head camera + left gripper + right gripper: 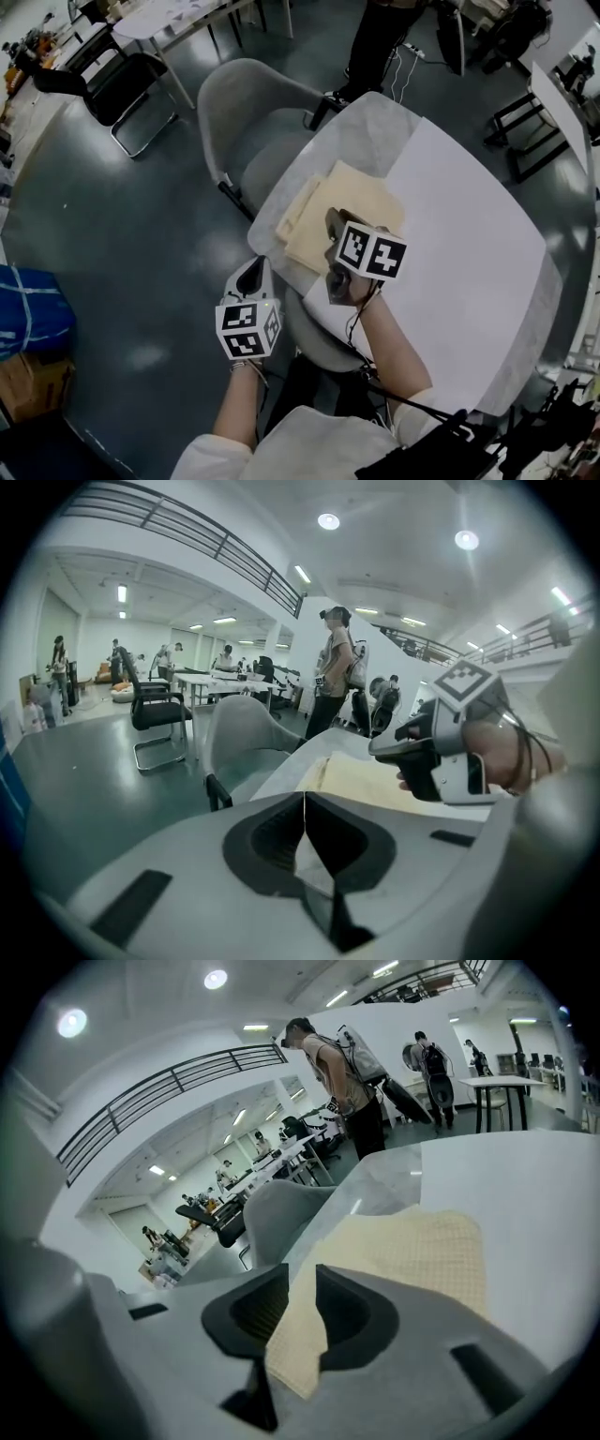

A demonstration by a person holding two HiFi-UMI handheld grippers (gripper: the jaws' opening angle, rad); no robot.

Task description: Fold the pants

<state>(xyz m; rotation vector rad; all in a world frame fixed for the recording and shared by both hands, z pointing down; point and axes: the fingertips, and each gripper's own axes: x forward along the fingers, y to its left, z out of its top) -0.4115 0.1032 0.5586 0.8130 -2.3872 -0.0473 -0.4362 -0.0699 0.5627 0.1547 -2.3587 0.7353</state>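
Note:
The cream pants lie folded in a stack at the near-left corner of the white table; they also show in the left gripper view. My right gripper hovers over the stack's near edge. In its own view its jaws stand apart, with a flap of the cream cloth hanging loose in the gap between them. My left gripper is off the table's left edge, above the floor, and its jaws are shut on nothing. The right gripper shows to its right.
A grey shell chair stands against the table's far-left side. A second grey seat is tucked under the near edge. A person stands beyond the table. Black chairs and desks fill the far left.

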